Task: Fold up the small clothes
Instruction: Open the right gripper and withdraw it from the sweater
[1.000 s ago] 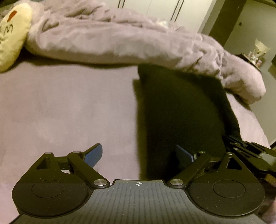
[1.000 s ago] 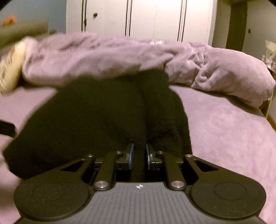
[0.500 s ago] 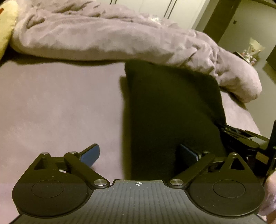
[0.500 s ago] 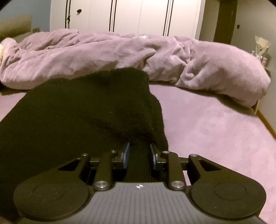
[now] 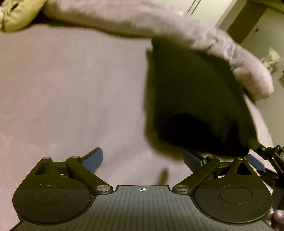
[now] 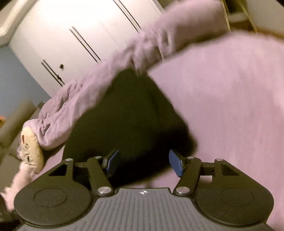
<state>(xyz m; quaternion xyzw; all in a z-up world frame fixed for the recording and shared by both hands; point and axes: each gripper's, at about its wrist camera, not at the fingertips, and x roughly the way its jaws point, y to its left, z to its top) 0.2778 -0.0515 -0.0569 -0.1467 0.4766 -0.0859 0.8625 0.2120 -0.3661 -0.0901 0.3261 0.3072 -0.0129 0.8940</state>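
Note:
A black knitted garment (image 5: 191, 99) lies folded on the purple bed cover (image 5: 71, 88), right of centre in the left wrist view. My left gripper (image 5: 143, 159) is open and empty, just left of the garment's near edge. In the right wrist view the garment (image 6: 127, 113) lies straight ahead. My right gripper (image 6: 143, 163) is open over its near edge, with nothing held. The right gripper's fingers (image 5: 255, 161) show at the garment's right corner in the left wrist view.
A crumpled purple blanket (image 5: 159, 23) lies along the far side of the bed. A yellow plush pillow (image 5: 17, 16) sits at the far left. White wardrobe doors (image 6: 74, 35) stand behind the bed. A bedside table with items (image 5: 271, 58) is at the right.
My right gripper has opened and let go of the black garment, and its view has tilted. The garment now lies in a smaller folded shape. The left gripper stayed open.

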